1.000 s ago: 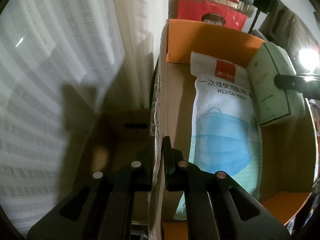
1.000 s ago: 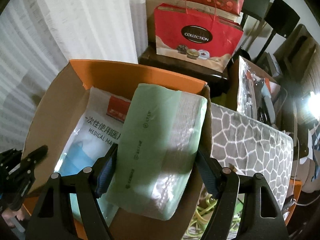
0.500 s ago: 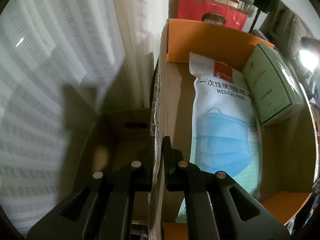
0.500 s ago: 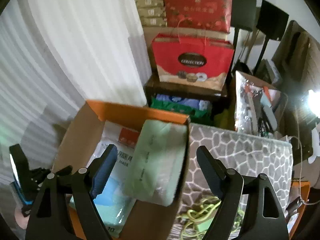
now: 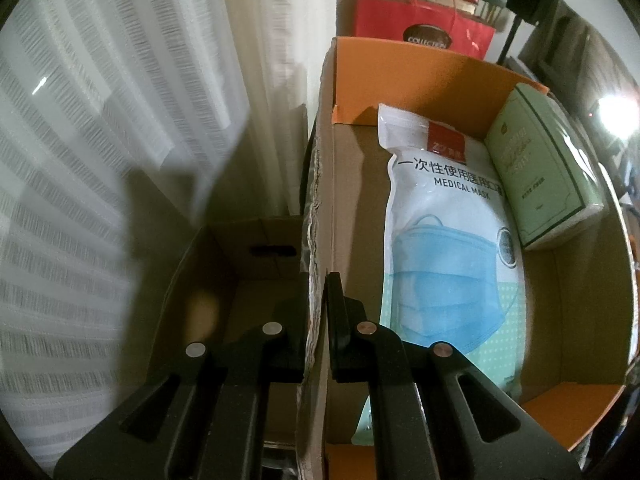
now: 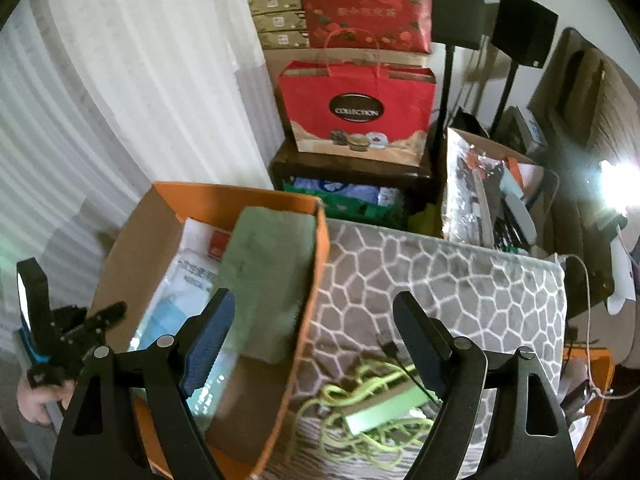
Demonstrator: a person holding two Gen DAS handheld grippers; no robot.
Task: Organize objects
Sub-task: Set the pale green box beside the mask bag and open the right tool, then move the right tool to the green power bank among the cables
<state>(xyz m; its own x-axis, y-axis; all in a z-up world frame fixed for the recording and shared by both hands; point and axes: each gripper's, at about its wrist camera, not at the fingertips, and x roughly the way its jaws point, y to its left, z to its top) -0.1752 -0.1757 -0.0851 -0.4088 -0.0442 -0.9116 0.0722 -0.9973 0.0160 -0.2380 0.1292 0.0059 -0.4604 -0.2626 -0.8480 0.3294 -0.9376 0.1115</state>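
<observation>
So from where I'm standing, the packing looks partly done. Over on the left, the left gripper (image 5: 318, 312) is clamped on the left wall of the cardboard box (image 5: 320, 184), one finger inside and one outside, just steadying it. Inside the box, the medical mask pack (image 5: 444, 240) lies flat along the bottom, running from the far edge toward the near one. Next over, the green tissue pack (image 5: 540, 168) sits tucked against the box's right wall near the far right corner, partly leaning over the mask pack. So that's two things stowed.

Moving right, the right gripper (image 6: 312, 344) hangs above the box's right wall with its jaws spread wide and nothing between them. Past that wall, on the patterned grey mat (image 6: 440, 272), there's a tangle of lime green cable (image 6: 360, 412) with a green power strip (image 6: 384, 410) lying loose. My guess is that's what's left to go in. The red gift bag (image 6: 356, 112) at the back sits well apart from all this.
</observation>
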